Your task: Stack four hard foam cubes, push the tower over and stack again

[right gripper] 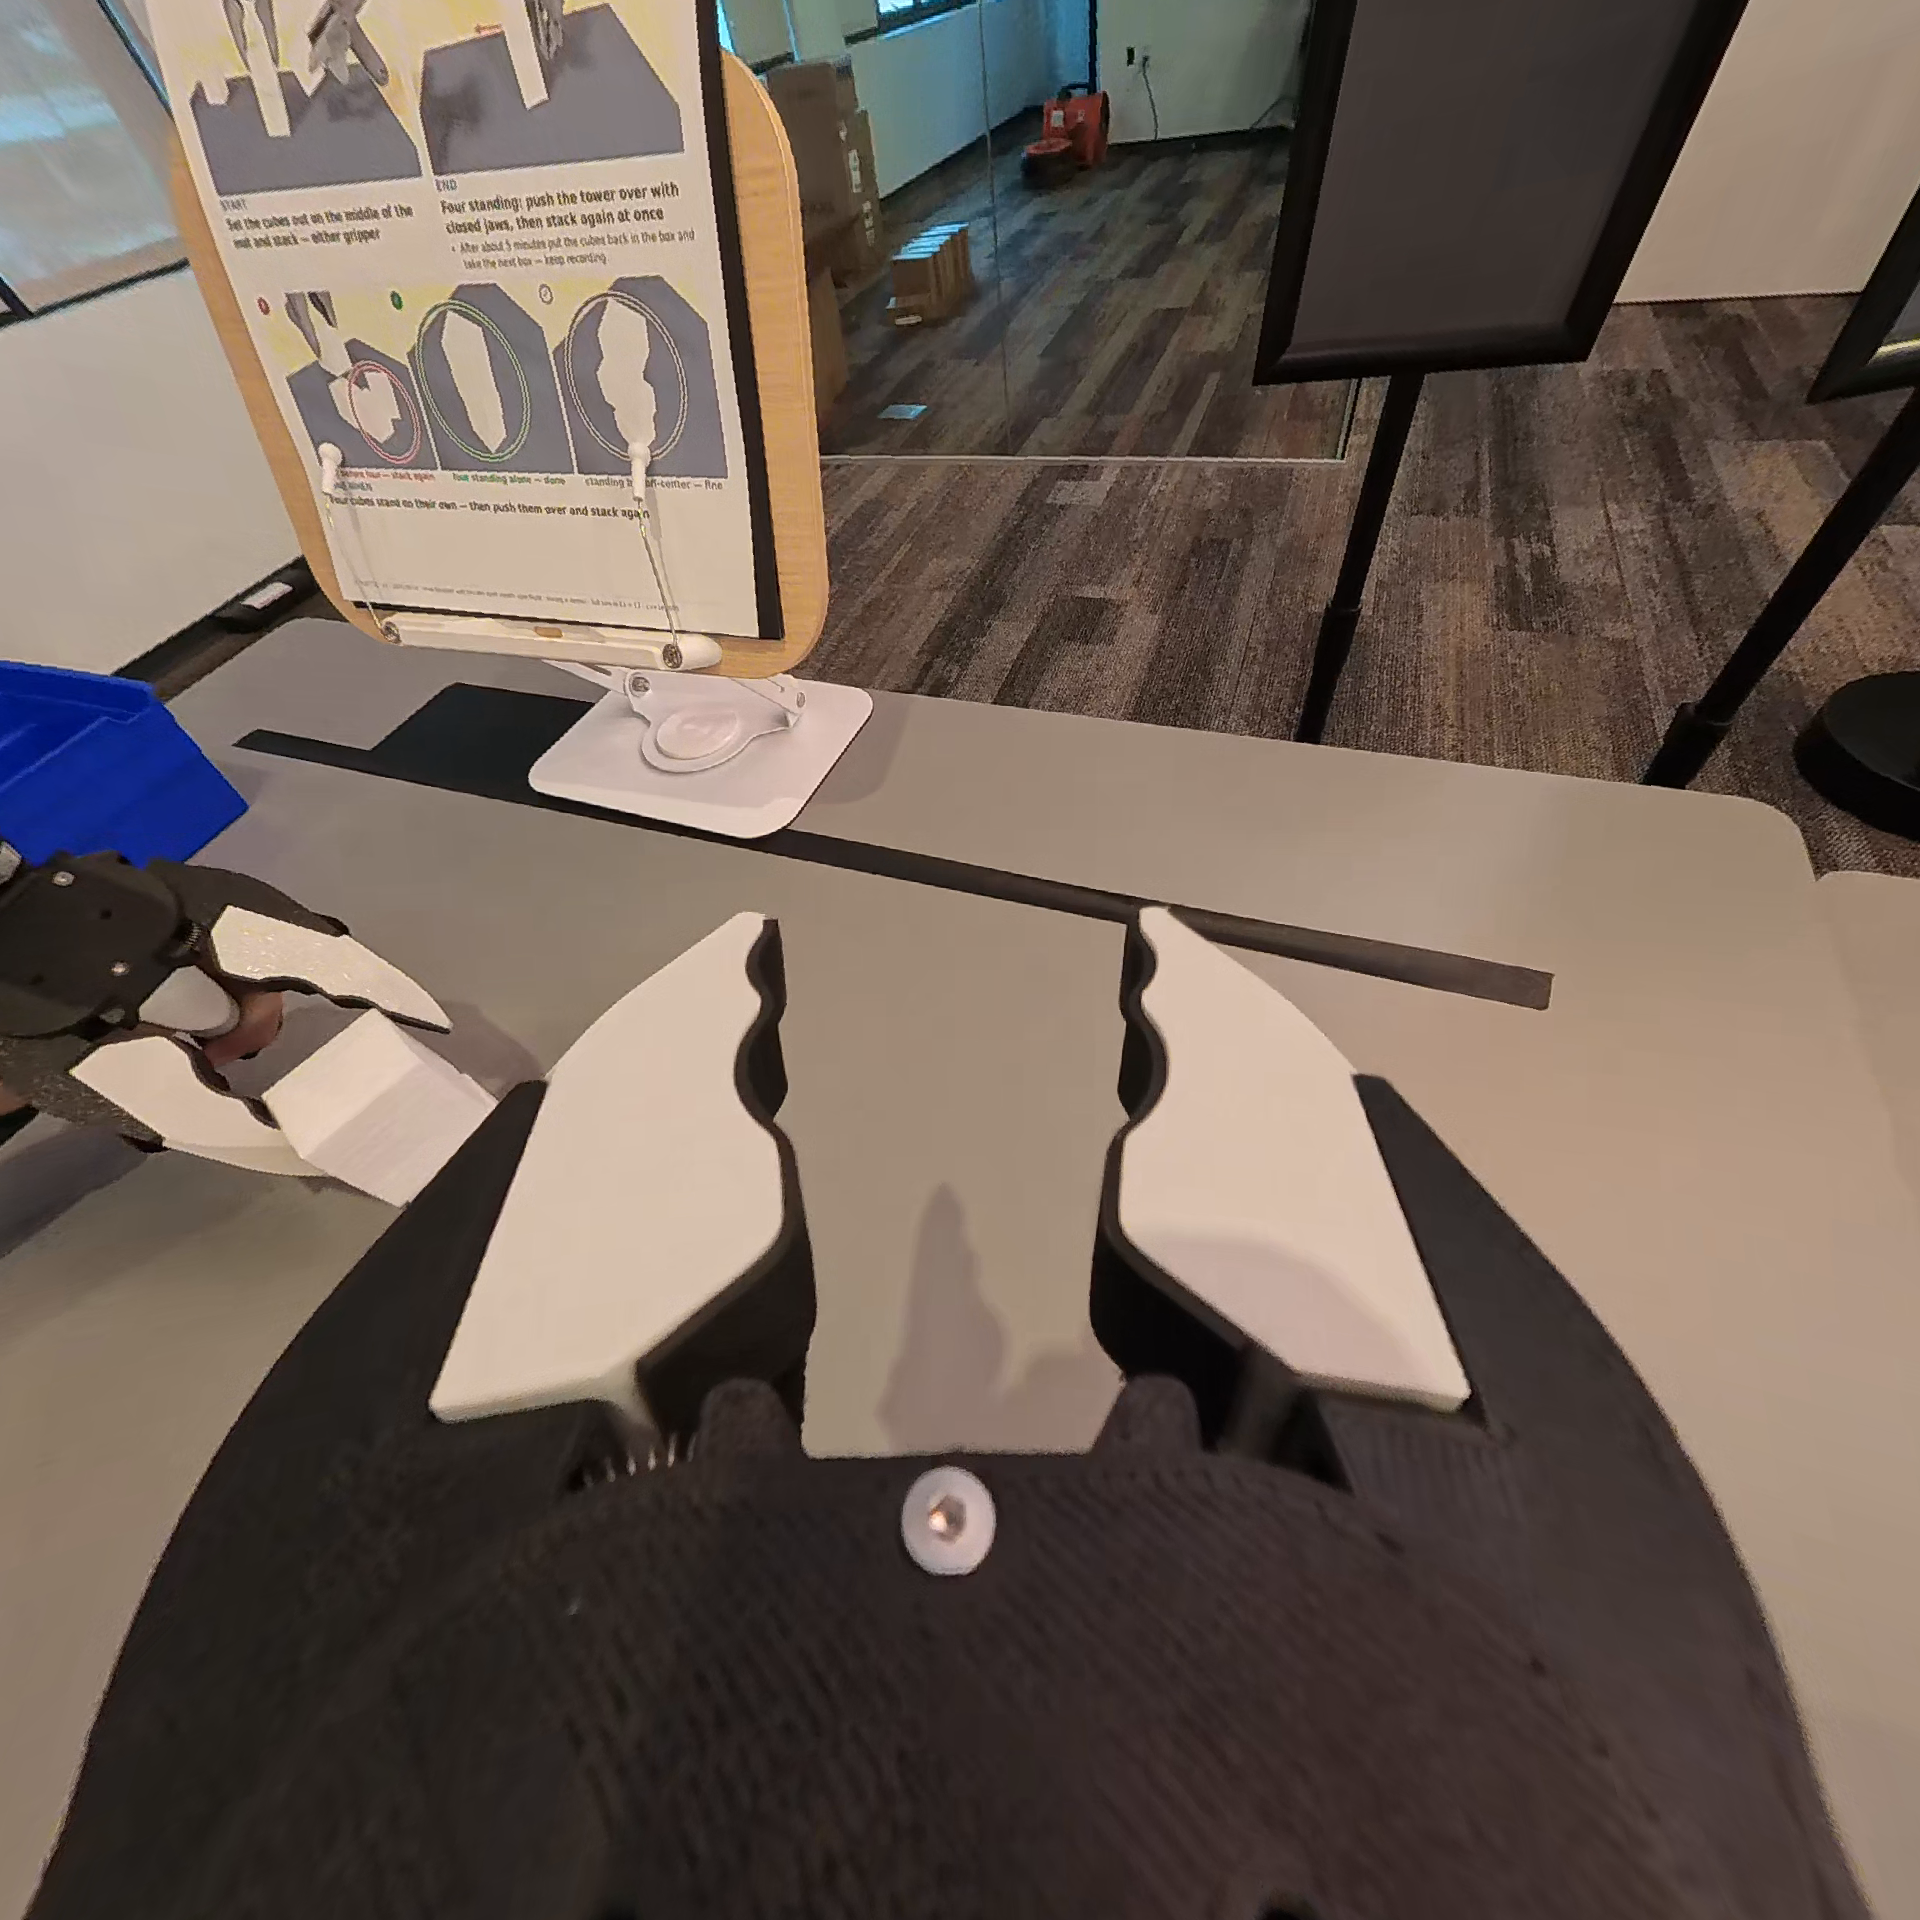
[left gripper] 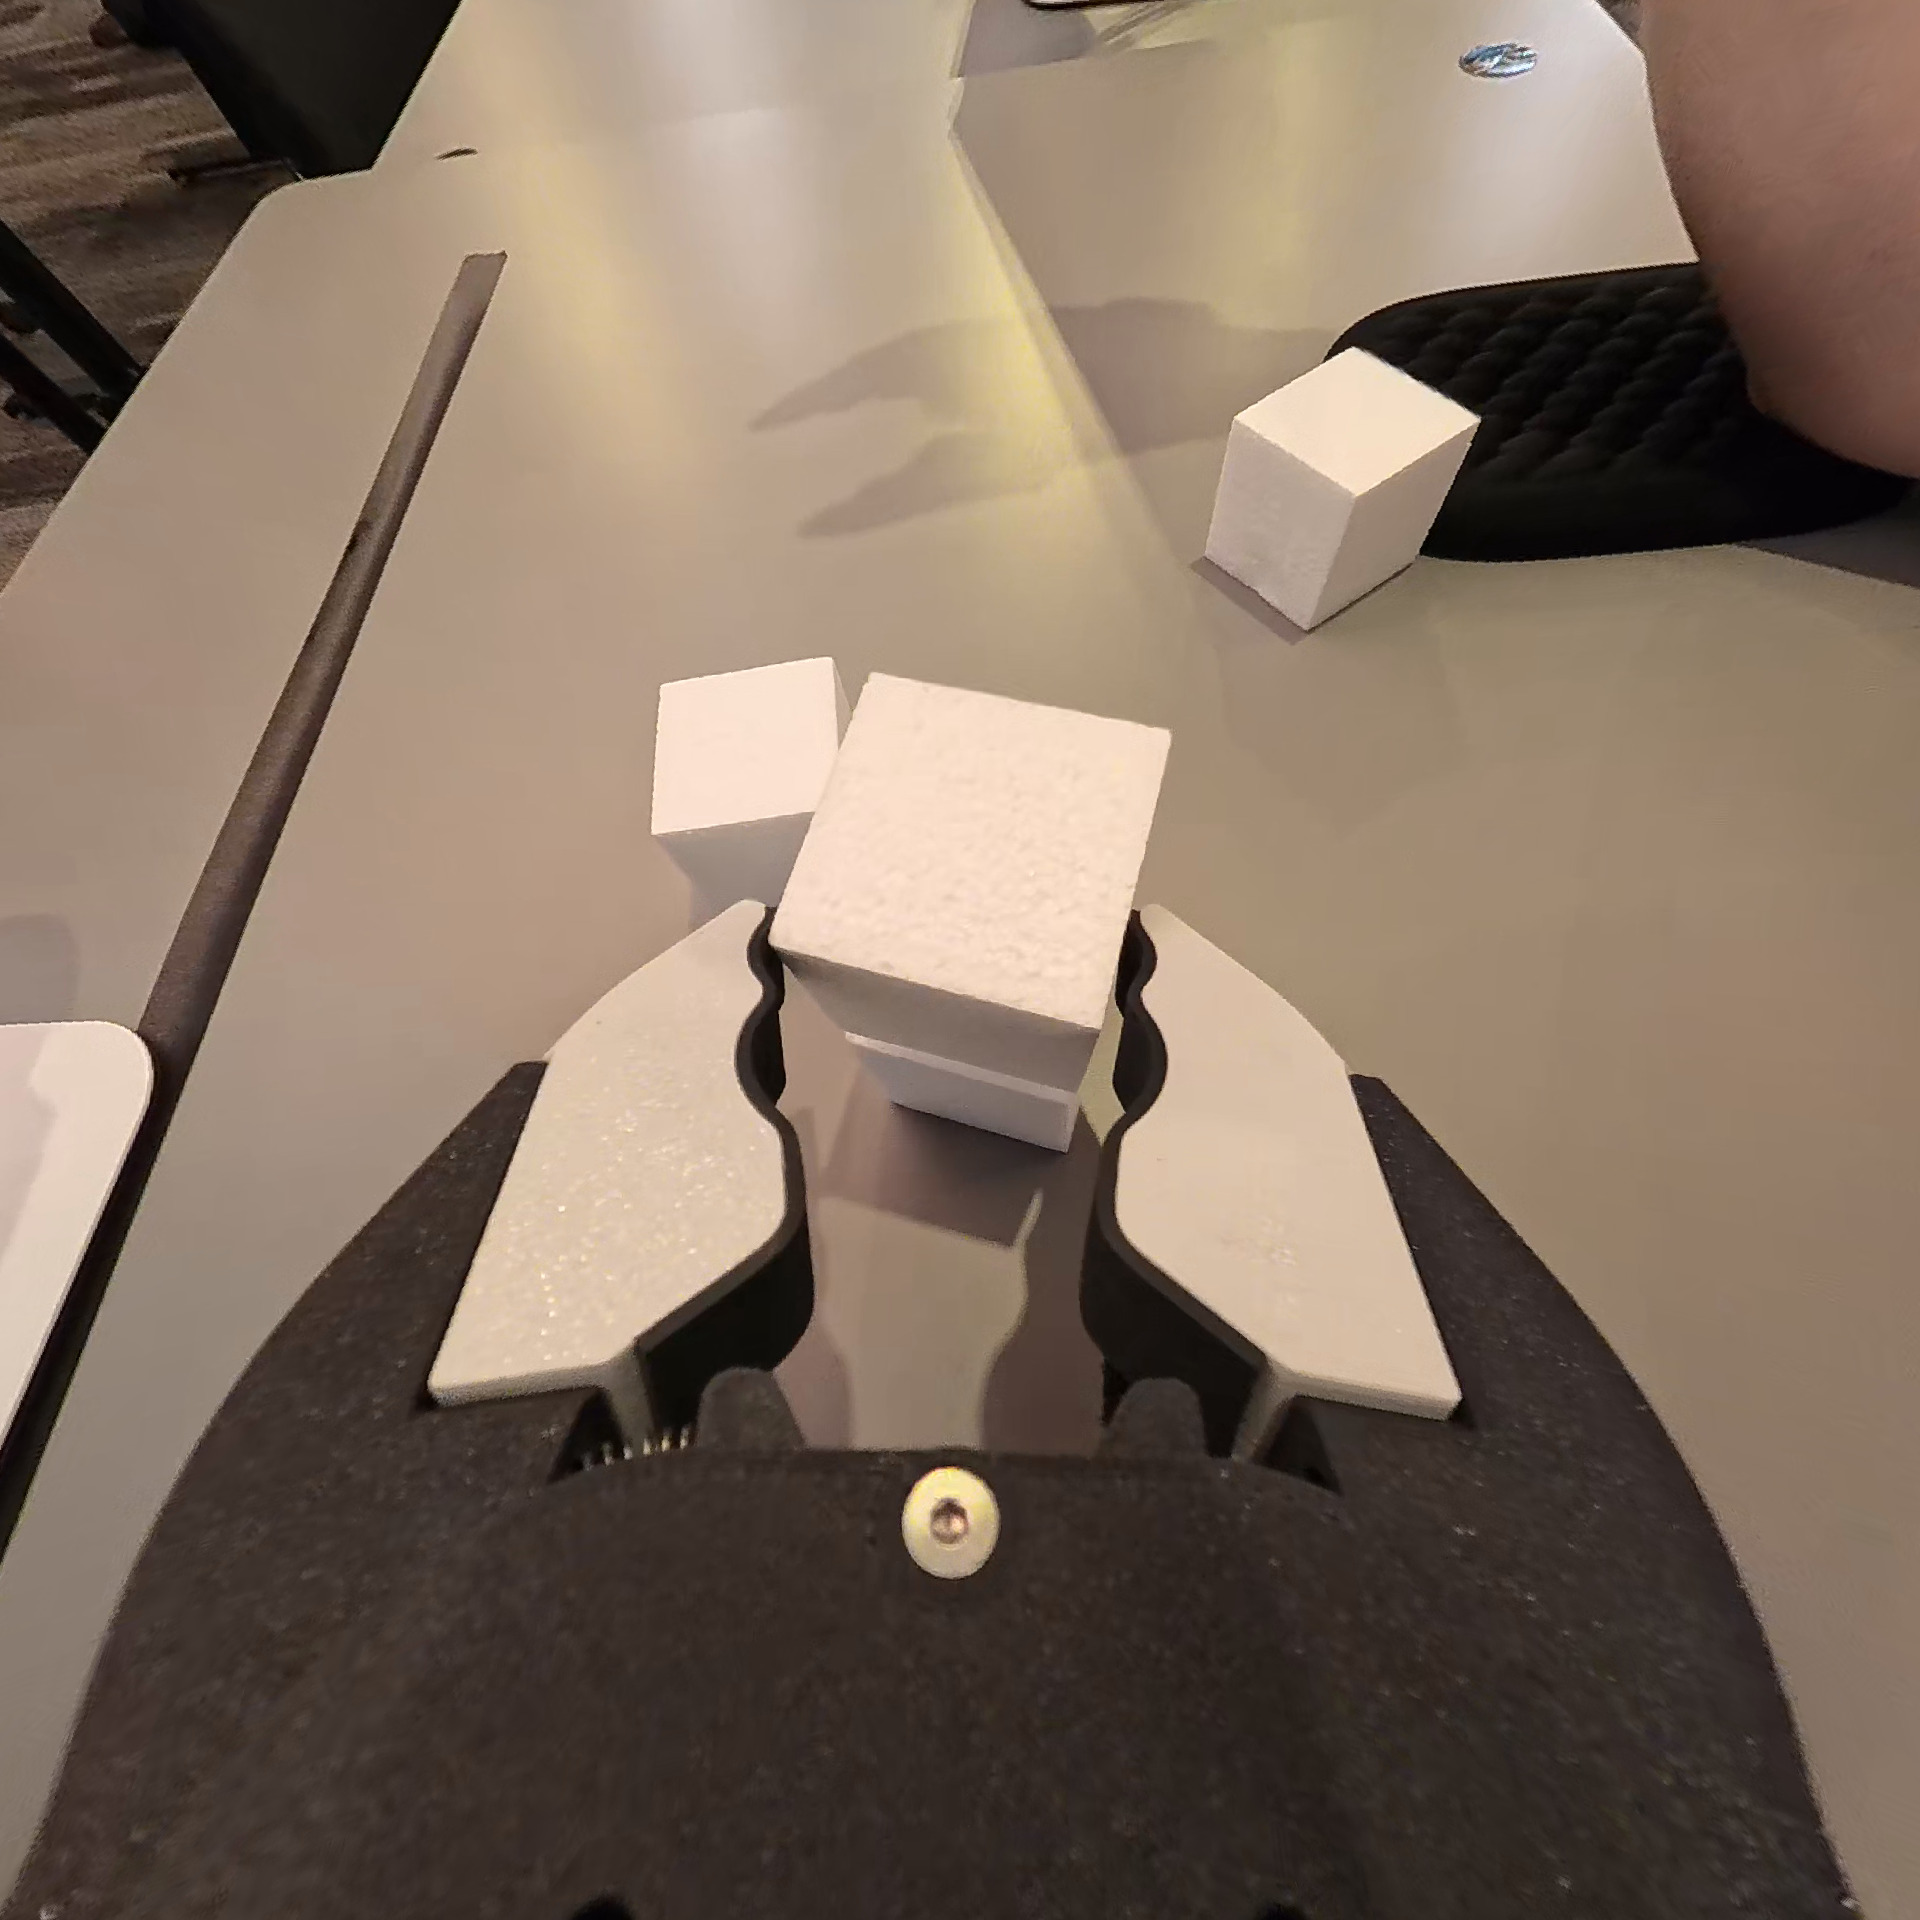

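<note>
Left gripper (left gripper: 948,935): fingers clamped on the sides of a white foam cube (left gripper: 971,862), held a little askew just above a second cube (left gripper: 977,1091). Whether the two touch cannot be told. Seen from the right wrist view, the same gripper (right gripper: 358,1075) sits at the far left of the table with the cube (right gripper: 384,1112) between its white fingers (right gripper: 343,977).

Third cube (left gripper: 743,764): on the table just behind and left of the held one, partly hidden by it.

Fourth cube (left gripper: 1340,488): standing alone, well apart to the right, touching or just beside the edge of a black mat (left gripper: 1558,416).

Right gripper (right gripper: 951,935): fingers spread wide, nothing between them, only bare grey table (right gripper: 1351,1091) below.

Table fittings: a dark slot (right gripper: 1143,894) running across the top; a white stand (right gripper: 707,769) carrying a wood-backed board with a printed sheet (right gripper: 468,312); a blue bin (right gripper: 94,758) at the left edge.

Beyond the table: a black sign on a pole (right gripper: 1455,177), wood-pattern floor (right gripper: 1143,520).

Person: a forearm (left gripper: 1818,208) resting on the mat, upper right of the left wrist view.
</note>
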`<state>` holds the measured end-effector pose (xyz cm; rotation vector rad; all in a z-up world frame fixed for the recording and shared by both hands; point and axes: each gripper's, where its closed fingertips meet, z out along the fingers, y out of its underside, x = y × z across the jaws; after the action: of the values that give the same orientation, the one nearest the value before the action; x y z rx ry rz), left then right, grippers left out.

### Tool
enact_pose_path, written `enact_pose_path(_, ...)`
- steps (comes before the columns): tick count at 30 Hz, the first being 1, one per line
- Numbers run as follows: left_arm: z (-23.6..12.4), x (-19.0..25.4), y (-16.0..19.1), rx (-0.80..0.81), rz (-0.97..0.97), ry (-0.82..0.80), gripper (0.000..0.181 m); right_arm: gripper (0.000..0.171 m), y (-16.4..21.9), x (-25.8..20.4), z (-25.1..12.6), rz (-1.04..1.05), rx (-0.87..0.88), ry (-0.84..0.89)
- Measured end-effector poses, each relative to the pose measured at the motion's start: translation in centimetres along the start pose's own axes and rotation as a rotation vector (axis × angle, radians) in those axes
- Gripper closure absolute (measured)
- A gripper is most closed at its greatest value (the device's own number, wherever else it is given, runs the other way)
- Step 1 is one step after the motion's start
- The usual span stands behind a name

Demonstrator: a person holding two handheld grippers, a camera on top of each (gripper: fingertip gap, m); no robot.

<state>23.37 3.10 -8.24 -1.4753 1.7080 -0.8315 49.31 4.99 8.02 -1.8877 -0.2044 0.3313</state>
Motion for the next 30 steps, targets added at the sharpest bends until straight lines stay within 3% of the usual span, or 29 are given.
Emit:
enact_pose_path(14,0.5,-0.1,0.2,0.005,-0.003,0.000,0.119,0.108,0.6,0.8,0.0,0.042,-0.005,-0.010)
enact_pose_path(17,0.5,-0.6,0.3,0.017,-0.013,-0.023,0.101,0.108,0.8,0.8,0.2,0.047,-0.015,-0.015)
enact_pose_path(19,0.1,-0.6,0.2,0.027,-0.024,-0.014,0.099,0.108,0.9,0.7,0.2,0.047,-0.024,-0.018)
enact_pose_path(26,-4.9,-1.1,-2.5,0.113,-0.015,-0.101,0.098,0.107,1.3,-2.5,-1.3,0.030,-0.057,-0.041)
enact_pose_path(30,-8.5,-2.5,-4.4,0.180,-0.053,-0.194,0.096,0.104,5.6,-7.4,-1.8,-0.125,-0.117,-0.144)
